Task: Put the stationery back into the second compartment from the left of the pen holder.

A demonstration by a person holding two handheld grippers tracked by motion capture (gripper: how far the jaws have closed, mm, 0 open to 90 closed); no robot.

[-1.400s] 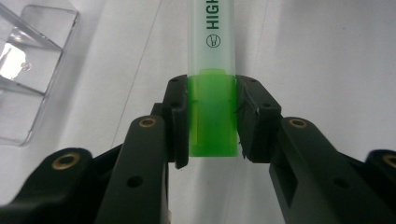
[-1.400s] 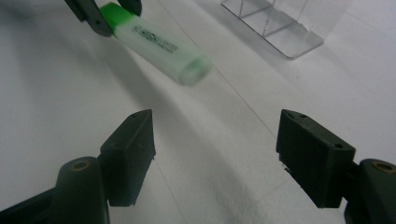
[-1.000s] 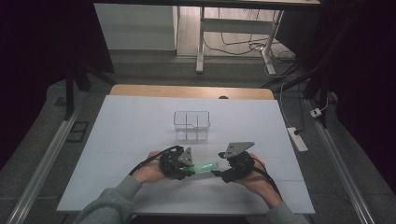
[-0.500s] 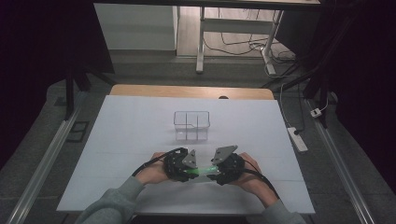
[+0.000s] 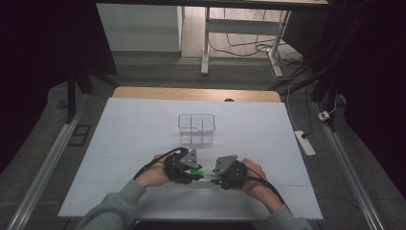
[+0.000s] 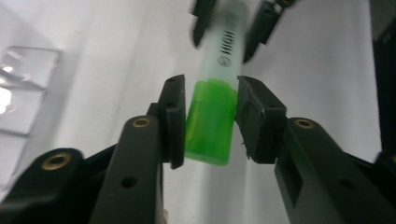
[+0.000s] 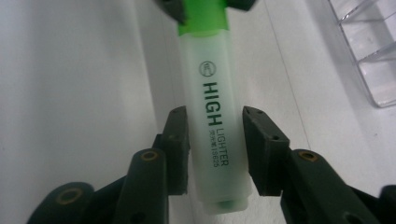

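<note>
A highlighter [image 5: 205, 175] with a pale body [image 7: 212, 107] and a green cap [image 6: 210, 126] lies level just above the white table, between my two grippers. The right gripper [image 7: 215, 140] has just been closing and is now shut on the body, with both pads against its sides. The left gripper [image 6: 210, 121] has just been opening. The cap sits between its pads, with a thin gap on one side. In the high view the left gripper [image 5: 194, 172] and the right gripper [image 5: 214, 178] face each other near the front edge.
A clear divided box [image 5: 196, 128] stands on the white table [image 5: 124, 134] just beyond the hands, and appears in the gripper views [image 6: 23, 88] [image 7: 373, 56]. A power strip [image 5: 305, 142] lies on the floor to the right. Metal rails run along both sides.
The right hand has come in leftward toward the left gripper, and its jaws have closed on the highlighter's body. The left hand has stayed in place.
</note>
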